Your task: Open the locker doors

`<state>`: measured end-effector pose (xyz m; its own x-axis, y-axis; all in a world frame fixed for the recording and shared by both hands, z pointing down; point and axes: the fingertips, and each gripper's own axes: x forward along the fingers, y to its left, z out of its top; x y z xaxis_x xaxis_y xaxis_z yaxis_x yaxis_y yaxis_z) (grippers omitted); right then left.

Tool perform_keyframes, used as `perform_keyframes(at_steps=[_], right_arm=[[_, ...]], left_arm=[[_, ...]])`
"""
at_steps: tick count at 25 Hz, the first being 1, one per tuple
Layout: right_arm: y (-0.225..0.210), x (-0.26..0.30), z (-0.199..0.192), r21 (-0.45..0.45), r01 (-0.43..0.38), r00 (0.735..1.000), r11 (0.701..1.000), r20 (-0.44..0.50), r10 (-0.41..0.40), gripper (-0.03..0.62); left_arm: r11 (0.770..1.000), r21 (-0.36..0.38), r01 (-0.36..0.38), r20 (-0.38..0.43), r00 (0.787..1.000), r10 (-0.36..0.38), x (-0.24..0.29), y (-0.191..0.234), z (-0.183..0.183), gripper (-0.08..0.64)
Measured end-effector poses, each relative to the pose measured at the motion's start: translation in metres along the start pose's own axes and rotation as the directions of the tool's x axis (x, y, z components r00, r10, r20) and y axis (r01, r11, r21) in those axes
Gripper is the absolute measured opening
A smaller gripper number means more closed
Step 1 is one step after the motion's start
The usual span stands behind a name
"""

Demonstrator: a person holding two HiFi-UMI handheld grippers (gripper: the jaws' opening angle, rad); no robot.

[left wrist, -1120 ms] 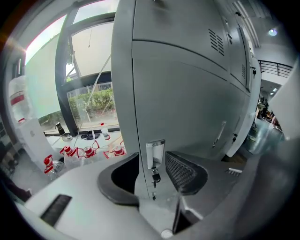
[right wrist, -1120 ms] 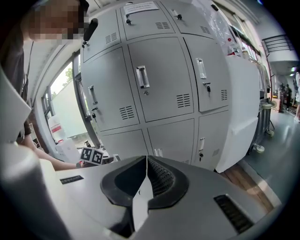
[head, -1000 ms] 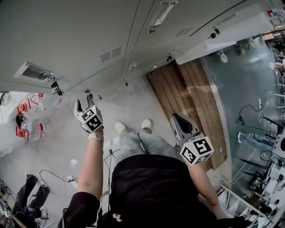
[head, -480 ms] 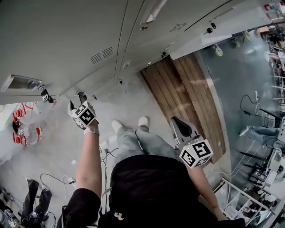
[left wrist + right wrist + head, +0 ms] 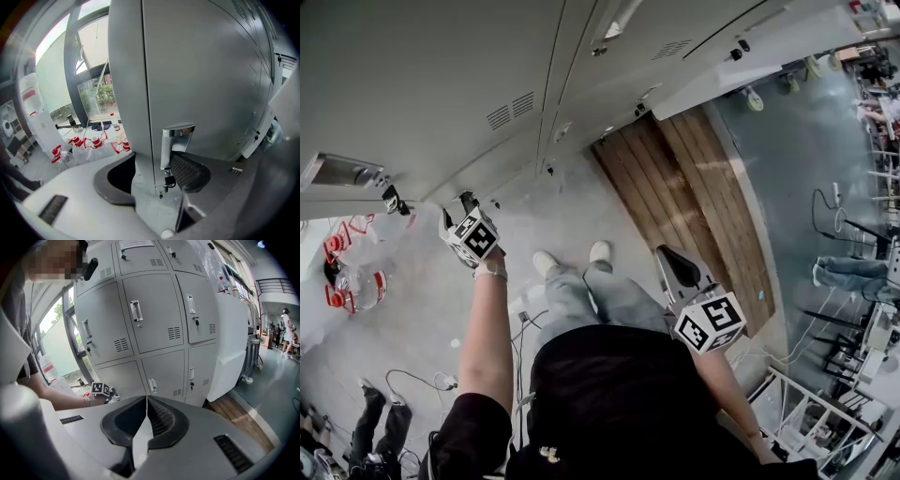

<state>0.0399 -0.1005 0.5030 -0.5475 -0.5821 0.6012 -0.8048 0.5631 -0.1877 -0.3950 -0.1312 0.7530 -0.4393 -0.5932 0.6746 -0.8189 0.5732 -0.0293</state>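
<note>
Far left is bare floor with some red-capped bottles [image 5: 63, 158]. Next comes the left gripper [image 5: 154, 164], jaws spread wide either side of the handle [image 5: 174, 140] edge of a low locker door [image 5: 206, 93] at the bank's left end, not pinching anything. The right gripper [image 5: 146, 404] is clamped shut on nothing, well back from the lockers [image 5: 154, 310] with plenty of free room ahead and a wood floor strip [image 5: 239, 416] to its right.

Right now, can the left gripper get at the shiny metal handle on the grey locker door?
Probably yes: the left gripper stands open right at the shiny metal handle of the grey locker door, with nothing in between.
</note>
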Motion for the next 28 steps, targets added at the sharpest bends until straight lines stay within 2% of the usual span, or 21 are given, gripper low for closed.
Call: perform_keyframes(at_steps=[9,12,16,25,28], right_arm=[[0.008,-0.004,-0.006,0.008,0.005,1.0,1.0,0.011,-0.005,0.034],[0.007,-0.007,-0.008,0.011,0.0,1.0,1.0,0.015,0.0,0.034],[0.002,-0.015,-0.01,0.006,-0.011,1.0,1.0,0.024,0.011,0.034],[-0.027,-0.045,-0.024,0.017,-0.035,0.999,0.999,0.041,0.035,0.034],[-0.036,-0.057,-0.029,0.029,-0.041,0.998,0.999,0.055,0.039,0.034]], left_arm=[[0.999,-0.021,0.033,-0.029,0.999,-0.034,-0.008,-0.001,-0.013,0.244],[0.998,0.007,0.061,-0.04,0.997,-0.061,-0.018,-0.009,-0.015,0.225],[0.996,0.05,0.08,-0.049,0.996,-0.078,-0.028,-0.021,-0.031,0.139],[0.995,0.075,0.059,-0.082,0.995,-0.053,-0.065,-0.043,-0.068,0.135],[0.993,0.105,0.063,-0.097,0.994,-0.053,-0.081,-0.054,-0.083,0.105]])
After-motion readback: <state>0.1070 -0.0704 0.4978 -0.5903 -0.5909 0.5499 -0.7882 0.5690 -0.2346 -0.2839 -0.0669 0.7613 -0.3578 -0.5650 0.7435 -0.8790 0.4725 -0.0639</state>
